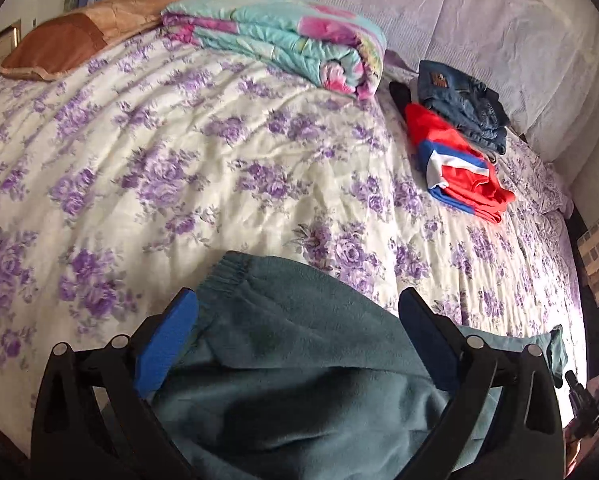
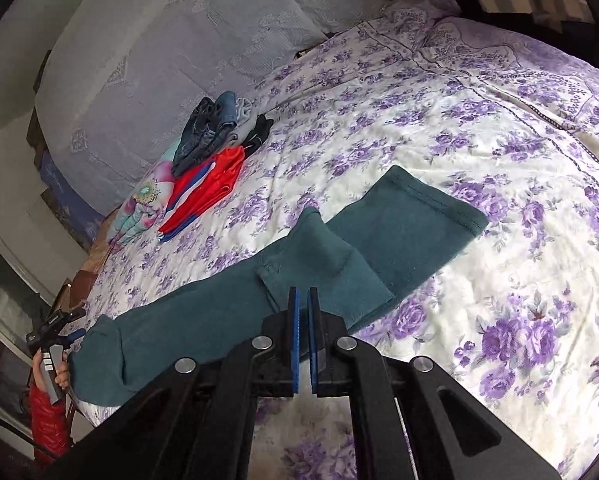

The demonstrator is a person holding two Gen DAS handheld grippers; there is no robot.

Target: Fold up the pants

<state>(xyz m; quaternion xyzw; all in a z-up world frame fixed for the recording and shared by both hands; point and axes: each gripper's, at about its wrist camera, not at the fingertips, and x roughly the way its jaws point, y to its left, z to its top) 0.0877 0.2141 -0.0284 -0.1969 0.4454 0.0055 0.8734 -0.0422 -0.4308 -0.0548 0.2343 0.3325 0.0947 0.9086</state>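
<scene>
Teal fleece pants (image 2: 219,312) lie stretched across the flowered bedspread (image 2: 479,152), with the waistband (image 1: 227,276) at one end and a flat leg hem (image 2: 439,204) at the other. The second leg is doubled back into a raised fold (image 2: 319,248). My right gripper (image 2: 304,300) is shut, its blue pads pinching the near edge of that fold. My left gripper (image 1: 295,320) stands open, wide astride the waistband end, its blue pads (image 1: 167,340) not pressing the cloth. In the right wrist view the left gripper (image 2: 57,336) shows small at the bed's edge, held by a hand with a red sleeve (image 2: 47,420).
Folded jeans (image 1: 459,100) and a red, white and blue garment (image 1: 455,164) lie stacked near the lilac-covered headboard (image 1: 479,12). A folded floral quilt (image 1: 283,36) and a brown pillow (image 1: 59,44) sit at the bed's far side. Open bedspread lies between them and the pants.
</scene>
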